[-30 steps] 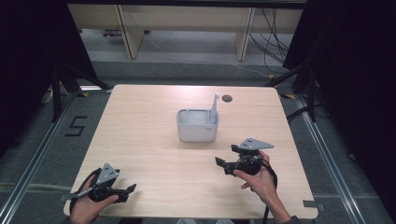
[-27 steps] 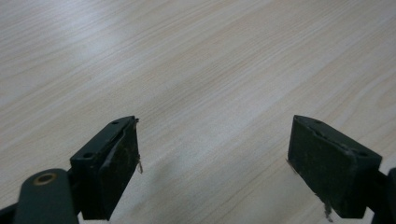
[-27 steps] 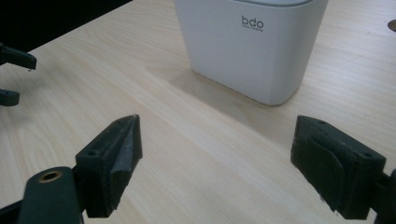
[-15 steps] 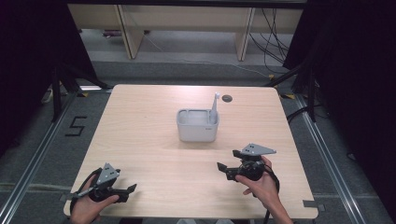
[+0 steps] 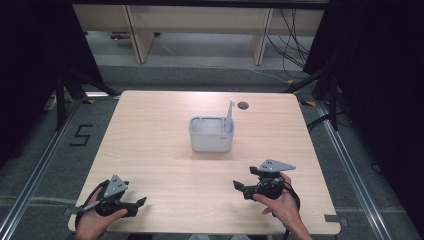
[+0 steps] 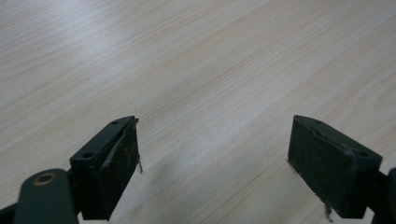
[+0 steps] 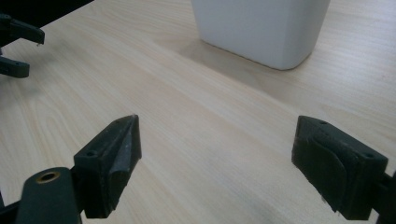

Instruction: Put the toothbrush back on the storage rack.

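Right claw [image 5: 239,188] pulled back toward the near edge of the bench [image 5: 150,130] over the last second, sliding away from the white tub [image 5: 211,135]; now low over the wood at front right, jaws spread wide, nothing between them. In the right gripper view, jaws wide apart with bare wood between, tub [image 7: 261,28] ahead, well apart from the tips. Left claw [image 5: 141,202] unchanged from a second ago: parked at front left corner, jaws released, empty. Left gripper view confirms: pads [image 6: 119,158] far apart, bare wood between.

Tub at bench centre, upright, untouched, same spot as before. Thin white stick-like piece [image 5: 230,112] standing up from its right rear corner, leaning slightly; too small to identify. Small dark round hole [image 5: 243,105] in the bench behind the tub.

Reads as a retreat to rest pose, both claws released and clear of the tub. Probably either work finished or not yet begun; no grasp in progress.
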